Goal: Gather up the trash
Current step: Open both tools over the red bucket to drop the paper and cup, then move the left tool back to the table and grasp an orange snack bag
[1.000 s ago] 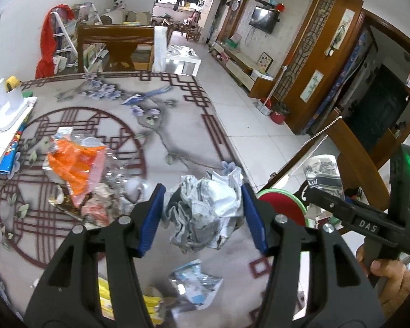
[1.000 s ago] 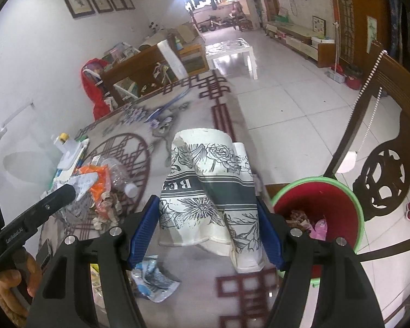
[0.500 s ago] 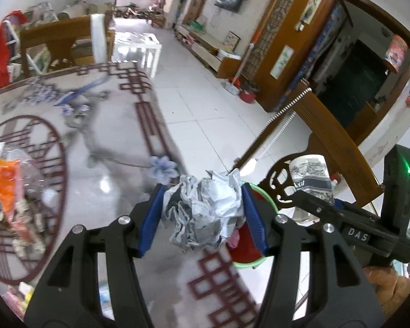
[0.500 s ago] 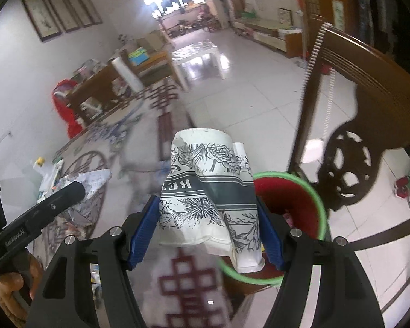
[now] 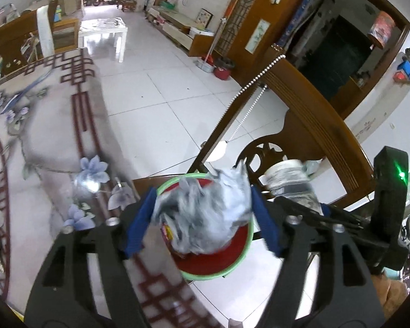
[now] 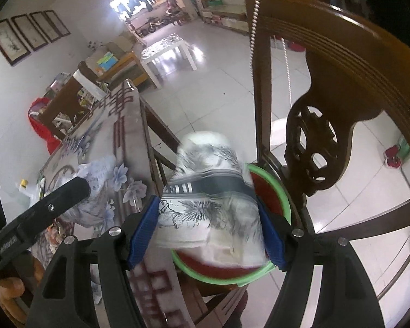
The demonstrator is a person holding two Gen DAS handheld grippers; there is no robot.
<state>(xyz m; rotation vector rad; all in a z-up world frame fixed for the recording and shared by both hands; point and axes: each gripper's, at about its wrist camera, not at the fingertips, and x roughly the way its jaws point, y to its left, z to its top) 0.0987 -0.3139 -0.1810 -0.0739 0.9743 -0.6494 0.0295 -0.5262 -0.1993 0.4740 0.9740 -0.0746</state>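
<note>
Both tongs have swung off the desk to the green-rimmed red bin. Left tongs have just been opening, the crumpled grey paper wad loose between them above it. Right tongs clamp the flower-printed paper cup.

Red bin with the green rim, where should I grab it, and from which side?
Pinch the green rim of the red bin on the side toward the table, coming down from above, one finger inside and one outside. The rim is a thin lip around an upward mouth, and the chair back crowds the far side.
</note>
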